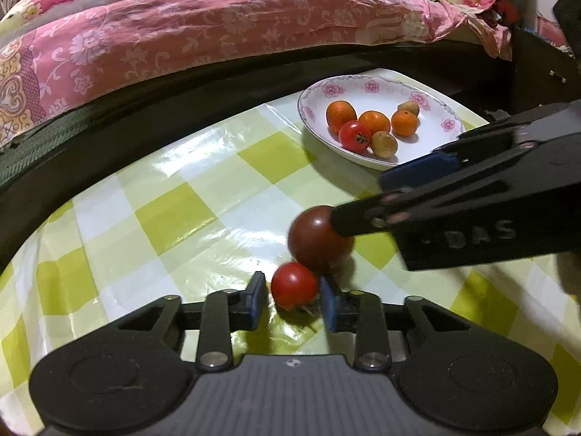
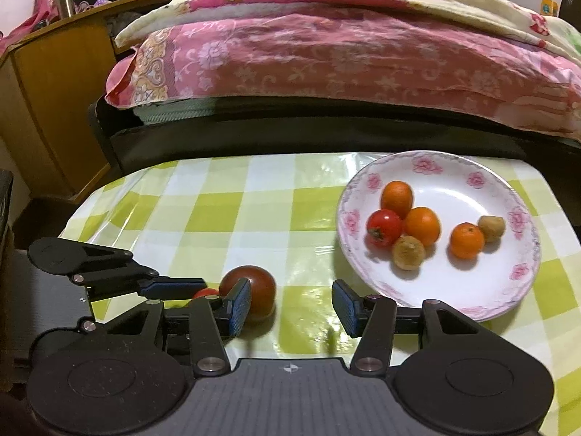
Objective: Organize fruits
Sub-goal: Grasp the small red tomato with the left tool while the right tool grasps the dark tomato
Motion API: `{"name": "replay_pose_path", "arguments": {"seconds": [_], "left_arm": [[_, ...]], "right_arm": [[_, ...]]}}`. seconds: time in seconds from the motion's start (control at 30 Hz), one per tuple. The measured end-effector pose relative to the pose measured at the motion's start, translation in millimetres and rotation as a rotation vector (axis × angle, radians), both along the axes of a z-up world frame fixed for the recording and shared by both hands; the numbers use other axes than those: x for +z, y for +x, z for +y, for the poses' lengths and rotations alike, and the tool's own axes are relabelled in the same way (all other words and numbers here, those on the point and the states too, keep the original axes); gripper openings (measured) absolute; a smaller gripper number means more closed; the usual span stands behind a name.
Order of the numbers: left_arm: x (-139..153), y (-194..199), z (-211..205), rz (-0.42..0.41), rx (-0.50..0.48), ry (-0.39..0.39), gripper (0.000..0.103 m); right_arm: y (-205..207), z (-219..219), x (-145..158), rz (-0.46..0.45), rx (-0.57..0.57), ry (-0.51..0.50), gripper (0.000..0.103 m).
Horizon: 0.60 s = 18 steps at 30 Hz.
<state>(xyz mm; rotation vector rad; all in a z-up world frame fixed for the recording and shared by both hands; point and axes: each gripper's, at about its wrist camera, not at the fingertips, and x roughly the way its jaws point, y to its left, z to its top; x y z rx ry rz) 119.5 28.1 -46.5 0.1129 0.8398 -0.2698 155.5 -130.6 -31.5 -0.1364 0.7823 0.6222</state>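
Meanwhile, six fruits fill the plate (image 2: pixel 526 272) near the table's far right corner; left gripper (image 1: pixel 292 299) clamps a small tomato (image 1: pixel 293 285), right gripper (image 2: pixel 290 303) gapes empty beside a dark fruit (image 1: pixel 319 238).

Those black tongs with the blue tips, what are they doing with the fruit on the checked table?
A person is sorting fruit with a pair of tongs in each hand. The left tongs are closed around a small bright red tomato on the green and white checked tablecloth. The right tongs are open, one blue tip beside a bigger dark red round fruit. The white plate with pink flowers already holds three oranges, a red tomato and two small brown fruits.
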Motion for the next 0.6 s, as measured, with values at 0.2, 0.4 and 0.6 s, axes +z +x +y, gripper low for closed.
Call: {"name": "replay_pose_path", "arguments": {"seconds": [0.2,0.4,0.6], "left_arm": [[2.4,-6.1,7.6,0.012,-0.006,-0.018,0.035],[3.7,-10.3,8.1,0.017,-0.018,-0.015,0.035],[4.8,-14.4,14.4,0.028,-0.009,-0.026,0.035]], "right_arm": [[6.2,7.4,0.2,0.032,-0.010,0.046,0.048],[8.1,20.4,0.1,0.059,0.000,0.031,0.047],[17.1,35.6,-7.7,0.114,0.000,0.021,0.047]]}}
